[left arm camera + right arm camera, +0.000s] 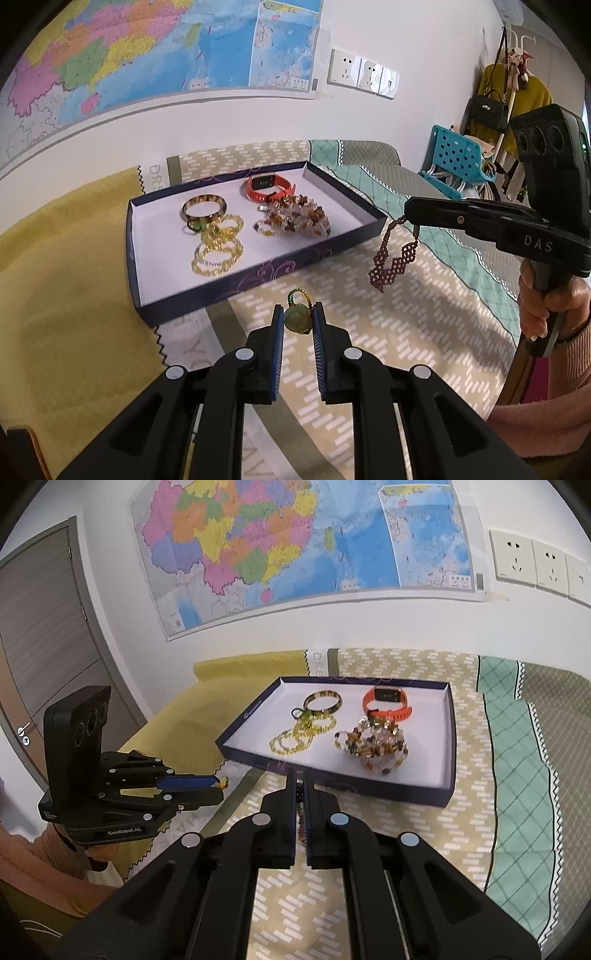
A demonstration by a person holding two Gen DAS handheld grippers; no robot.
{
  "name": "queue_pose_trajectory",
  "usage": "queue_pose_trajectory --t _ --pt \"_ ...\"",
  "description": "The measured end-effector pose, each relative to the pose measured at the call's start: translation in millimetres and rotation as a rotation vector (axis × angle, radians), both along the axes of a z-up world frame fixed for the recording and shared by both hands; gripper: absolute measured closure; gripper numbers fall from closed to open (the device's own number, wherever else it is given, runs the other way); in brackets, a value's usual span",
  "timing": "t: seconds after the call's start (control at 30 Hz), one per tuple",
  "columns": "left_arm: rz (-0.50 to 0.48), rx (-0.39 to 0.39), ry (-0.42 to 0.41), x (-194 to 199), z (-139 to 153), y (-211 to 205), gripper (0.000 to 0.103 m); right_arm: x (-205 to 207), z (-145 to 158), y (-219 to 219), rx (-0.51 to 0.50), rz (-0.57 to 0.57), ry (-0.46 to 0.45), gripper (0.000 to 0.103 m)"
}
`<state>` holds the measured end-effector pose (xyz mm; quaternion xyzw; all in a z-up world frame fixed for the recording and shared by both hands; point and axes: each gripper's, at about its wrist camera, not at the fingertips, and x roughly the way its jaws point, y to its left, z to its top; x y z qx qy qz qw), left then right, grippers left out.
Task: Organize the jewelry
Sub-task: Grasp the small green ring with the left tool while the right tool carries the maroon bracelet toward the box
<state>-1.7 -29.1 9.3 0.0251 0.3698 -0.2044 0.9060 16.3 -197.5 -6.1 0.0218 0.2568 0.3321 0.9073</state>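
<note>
Left fingers (279,325) pinch green pendant (297,321) | right fingers (292,786) clamp maroon beadwork (392,258)

A green stone pendant (298,320) on a green-yellow cord is pinched in the left claw (298,325). A dark red beaded mesh bracelet (392,260) is hung from the right claw (301,794). An amber bangle (203,208), yellow bead bracelets (218,251), an orange watch (268,187) and mixed beads (295,220) are laid in the navy tray (258,275).

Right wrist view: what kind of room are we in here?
Probably a bedroom at home: a patterned bedspread serves as the work surface, a wall map hangs above it, and a grey door stands at the left.
</note>
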Motion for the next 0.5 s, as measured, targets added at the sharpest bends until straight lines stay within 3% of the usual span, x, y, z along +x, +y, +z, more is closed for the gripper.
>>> queue_pose_trajectory --t 0.5 --pt "0.013 -0.002 -0.009 19 5 0 0.089 13 14 0 0.004 0.001 -0.028 0.099"
